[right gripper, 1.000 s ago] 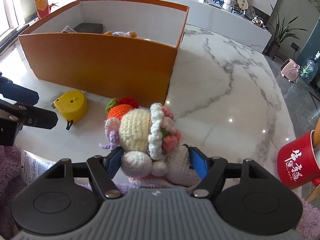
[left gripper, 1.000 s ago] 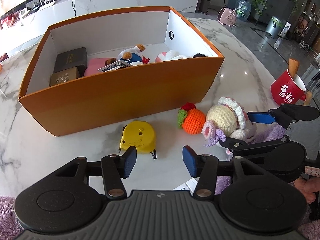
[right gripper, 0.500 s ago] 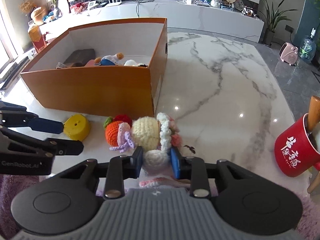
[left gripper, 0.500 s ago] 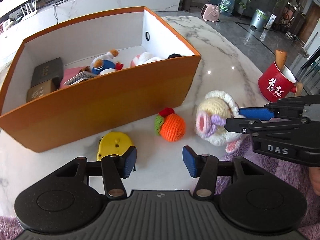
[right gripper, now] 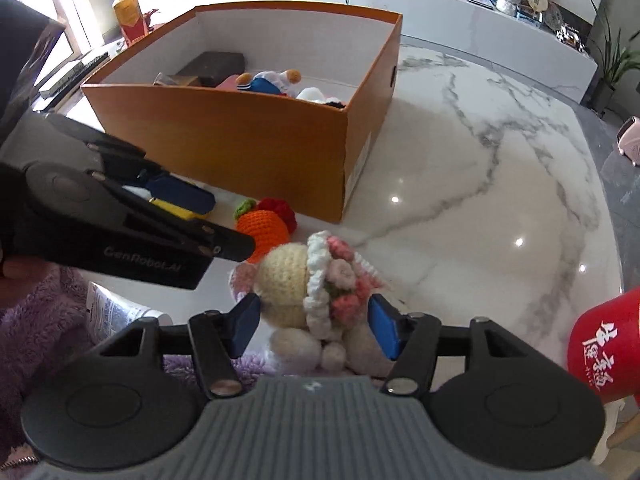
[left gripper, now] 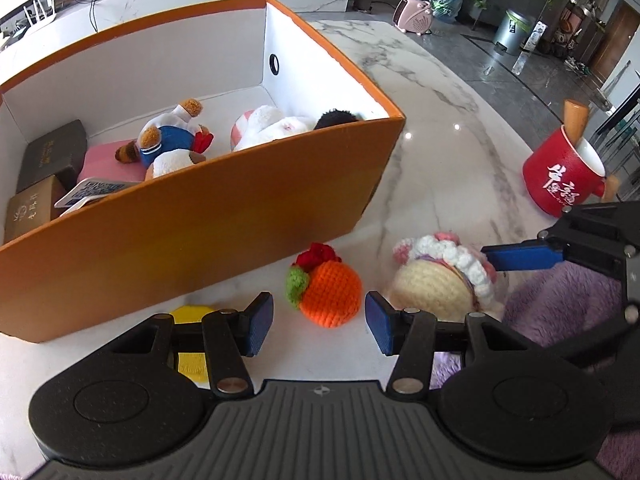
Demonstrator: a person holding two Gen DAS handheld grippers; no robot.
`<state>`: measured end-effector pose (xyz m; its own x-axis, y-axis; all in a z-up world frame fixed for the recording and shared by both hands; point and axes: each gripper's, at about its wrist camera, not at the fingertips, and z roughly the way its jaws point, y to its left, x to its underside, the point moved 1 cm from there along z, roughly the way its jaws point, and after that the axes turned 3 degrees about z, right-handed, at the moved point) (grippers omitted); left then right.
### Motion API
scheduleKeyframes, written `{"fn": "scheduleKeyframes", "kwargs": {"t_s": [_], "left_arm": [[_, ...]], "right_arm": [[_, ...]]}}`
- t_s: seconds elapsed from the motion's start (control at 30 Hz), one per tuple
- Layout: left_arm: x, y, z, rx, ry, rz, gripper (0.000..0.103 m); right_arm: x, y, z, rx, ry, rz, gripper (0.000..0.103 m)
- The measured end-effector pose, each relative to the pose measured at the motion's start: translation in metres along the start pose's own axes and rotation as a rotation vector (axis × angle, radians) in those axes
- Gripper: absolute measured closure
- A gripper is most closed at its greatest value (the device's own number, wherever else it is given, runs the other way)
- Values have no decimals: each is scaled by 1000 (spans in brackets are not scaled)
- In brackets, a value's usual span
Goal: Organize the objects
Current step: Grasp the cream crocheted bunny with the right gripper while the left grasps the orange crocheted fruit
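An orange box point(left gripper: 200, 216) with white inside stands on the marble table and holds plush toys point(left gripper: 172, 148) and small boxes. A crochet orange point(left gripper: 330, 292) lies in front of it, just ahead of my open, empty left gripper point(left gripper: 318, 322). A yellow tape measure point(left gripper: 192, 354) sits under the left finger. My right gripper point(right gripper: 314, 326) is shut on the crochet doll point(right gripper: 308, 284), its pads pressing the doll's sides. The doll point(left gripper: 436, 280) also shows in the left wrist view, right of the orange. The box point(right gripper: 240, 132) and the orange point(right gripper: 262, 228) show in the right wrist view.
A red mug point(left gripper: 564, 176) with a wooden handle stands at the right on the marble table point(right gripper: 480, 184); it also shows in the right wrist view point(right gripper: 604, 356). A white packet point(right gripper: 116, 312) lies near the front edge. Purple fuzzy sleeves are at the frame edges.
My left gripper moved right, from over the tape measure to the crochet orange. My right gripper's jaws stand wider on the doll than half a second ago, and the view shifted closer.
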<state>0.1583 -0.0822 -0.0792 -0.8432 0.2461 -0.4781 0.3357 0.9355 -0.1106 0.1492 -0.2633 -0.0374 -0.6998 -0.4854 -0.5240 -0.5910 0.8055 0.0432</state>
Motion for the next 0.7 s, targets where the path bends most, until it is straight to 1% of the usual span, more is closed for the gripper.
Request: {"fn": "scheduleKeyframes", "kwargs": {"t_s": [0.07,0.2,0.33,0.4,0.5,0.6,0.63,0.7], "left_arm": [[-3,0,6,-3,9,1,43],[-6,1,16,9,27,-4,43],[-8,4,24,25,38,-26,44],[-9,5,29,16,46,-29,45],[-8,10,32,35,58,-66,49],[-7,15,30,38,60,-85,50],[-6,16,29,34,61,-89,51],[-4,18,24,26,58,-95,51]], "right_arm": [[-1,6,4,7,7,-38,37],[-3,10,13,20,21,-69,34],[-5,7,18,9,30,-56,33],[-6,7,20,5,33,-55,33],[-6,7,21,0,35,-50,33],[-6,11,26,16,46,-66,35],[-6,14,27,34,49,-84,40],[-4,20,30,85,50,-118,43]]}}
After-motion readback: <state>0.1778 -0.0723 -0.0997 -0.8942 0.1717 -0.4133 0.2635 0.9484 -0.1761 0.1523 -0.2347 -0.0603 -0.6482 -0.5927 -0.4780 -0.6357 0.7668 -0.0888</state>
